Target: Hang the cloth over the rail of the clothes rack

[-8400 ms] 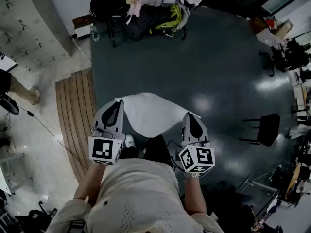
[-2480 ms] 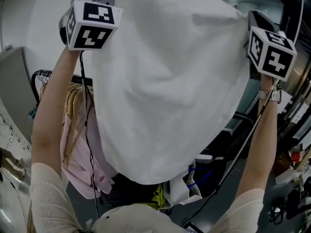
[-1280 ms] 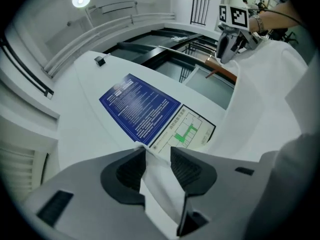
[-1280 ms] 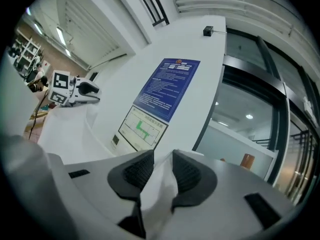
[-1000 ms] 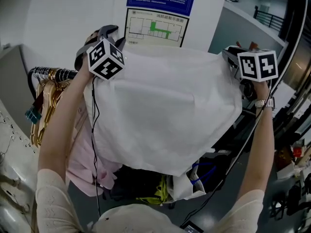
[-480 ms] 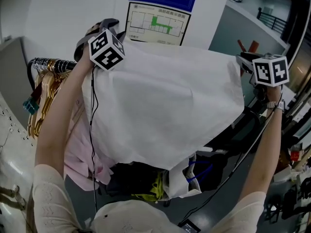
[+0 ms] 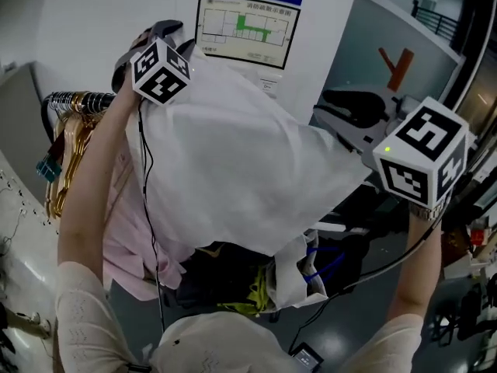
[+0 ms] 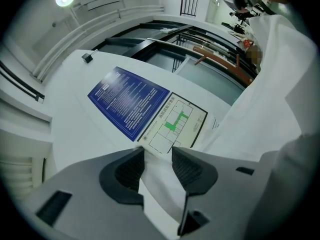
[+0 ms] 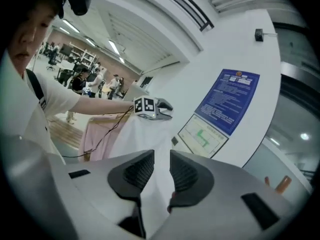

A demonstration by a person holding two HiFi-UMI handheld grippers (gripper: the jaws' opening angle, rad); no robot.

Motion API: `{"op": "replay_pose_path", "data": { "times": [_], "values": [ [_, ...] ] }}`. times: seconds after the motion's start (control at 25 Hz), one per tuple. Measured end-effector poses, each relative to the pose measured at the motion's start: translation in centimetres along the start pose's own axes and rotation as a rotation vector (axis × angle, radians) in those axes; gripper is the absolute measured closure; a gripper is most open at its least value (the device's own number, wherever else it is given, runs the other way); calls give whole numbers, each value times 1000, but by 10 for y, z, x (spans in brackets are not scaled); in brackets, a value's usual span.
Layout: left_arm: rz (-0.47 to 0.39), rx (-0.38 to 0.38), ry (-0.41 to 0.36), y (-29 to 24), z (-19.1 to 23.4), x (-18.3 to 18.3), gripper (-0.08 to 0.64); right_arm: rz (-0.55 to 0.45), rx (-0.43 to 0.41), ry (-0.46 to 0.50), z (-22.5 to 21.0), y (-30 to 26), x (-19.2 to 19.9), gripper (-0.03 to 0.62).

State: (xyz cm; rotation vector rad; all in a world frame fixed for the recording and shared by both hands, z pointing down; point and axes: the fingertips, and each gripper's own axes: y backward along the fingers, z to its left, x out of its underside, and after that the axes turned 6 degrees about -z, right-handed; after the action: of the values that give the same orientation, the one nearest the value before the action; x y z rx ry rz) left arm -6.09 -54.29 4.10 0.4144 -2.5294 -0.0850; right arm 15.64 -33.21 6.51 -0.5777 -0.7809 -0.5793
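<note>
Two tools, left gripper (image 8: 158,159) and right gripper (image 9: 161,164), each clenched on white cloth (image 7: 233,169) spread just beside clothes rack rail (image 7: 78,99), white wall (image 7: 78,22) with blue notice (image 8: 127,101) behind rail, grey floor (image 7: 365,340) below.

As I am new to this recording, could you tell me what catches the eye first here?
A big white cloth fills the middle of the head view, pinched by the left tool, high at upper left, and the right tool, lower at right. At left, a rail holds gold hangers and a pink garment.
</note>
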Motion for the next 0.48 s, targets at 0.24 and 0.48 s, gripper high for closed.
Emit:
{"op": "replay_pose_path", "data": {
  "times": [0.24, 0.48],
  "values": [
    [-9, 91, 0, -2, -12, -2, 390, 181, -25, -144, 33, -18, 33, 486],
    [4, 325, 19, 1, -20, -3, 382, 228, -22, -200, 28, -20, 43, 486]
  ]
}}
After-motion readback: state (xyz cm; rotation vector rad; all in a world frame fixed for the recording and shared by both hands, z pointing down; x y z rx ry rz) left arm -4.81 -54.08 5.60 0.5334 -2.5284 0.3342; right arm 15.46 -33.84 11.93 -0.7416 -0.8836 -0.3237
